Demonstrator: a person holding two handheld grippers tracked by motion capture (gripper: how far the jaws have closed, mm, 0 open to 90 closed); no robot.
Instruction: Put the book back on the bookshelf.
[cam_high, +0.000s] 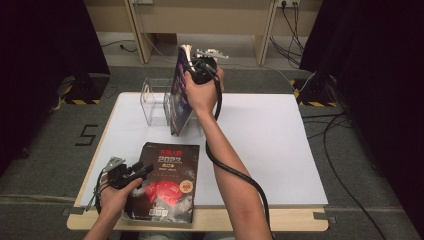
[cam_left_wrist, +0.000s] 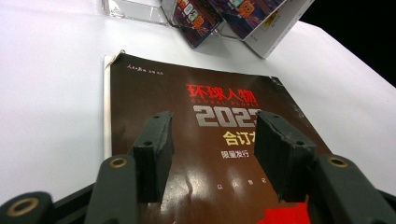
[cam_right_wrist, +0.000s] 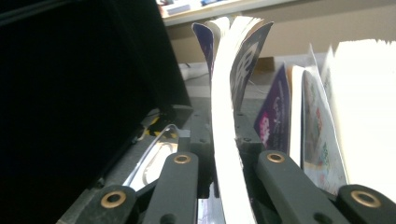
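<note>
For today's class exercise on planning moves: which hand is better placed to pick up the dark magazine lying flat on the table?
The left. Its tool hovers open right over the dark magazine, while the right tool is shut on a purple book at the clear rack.

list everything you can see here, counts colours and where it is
dark magazine: 1, brown-black cover with red and white print, flat at the table's near left edge
purple magazine: 1, purple cover, upright at the rack, clamped at its top
other magazines: at least 2, colourful covers, standing in the rack beside it
clear rack: 1, transparent, far left part of the table
table: 1, white top with a wooden edge
cables: several, black, on the grey floor to the right
left claw: 1, black, open, just above the dark magazine's cover
right claw: 1, black, shut on the purple magazine's top edge
forearms: 2, coming in from the bottom
</note>
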